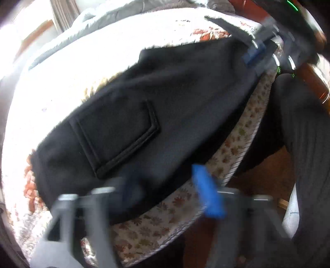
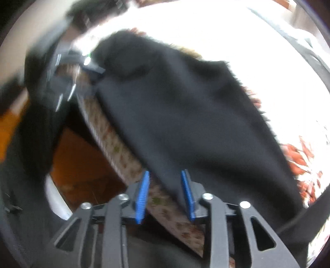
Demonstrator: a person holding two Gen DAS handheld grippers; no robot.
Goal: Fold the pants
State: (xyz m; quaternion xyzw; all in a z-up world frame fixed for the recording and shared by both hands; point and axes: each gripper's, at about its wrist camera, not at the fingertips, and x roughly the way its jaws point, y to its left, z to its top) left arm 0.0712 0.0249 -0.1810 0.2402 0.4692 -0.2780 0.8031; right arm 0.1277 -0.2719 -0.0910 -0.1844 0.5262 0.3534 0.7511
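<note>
Black pants point(image 1: 156, 107) lie across a bed, back pocket point(image 1: 117, 136) facing up; they also show in the right wrist view point(image 2: 185, 115). My left gripper point(image 1: 165, 189) is open at the pants' near edge, blue pads apart, the left pad over the cloth. My right gripper point(image 2: 167, 193) is open, its blue pads either side of the pants' lower edge at the bed rim. In the left wrist view the right gripper point(image 1: 266, 53) sits at the far end of the pants. In the right wrist view the left gripper point(image 2: 82, 68) sits at the pants' other end.
The bed has a floral sheet point(image 1: 148, 233) with a piped edge and a bright white top point(image 1: 99, 51). A grey blanket point(image 1: 103, 14) lies at the far side. Brown floor point(image 2: 82, 169) shows below the bed edge. The person's dark legs point(image 1: 305, 144) stand at the bedside.
</note>
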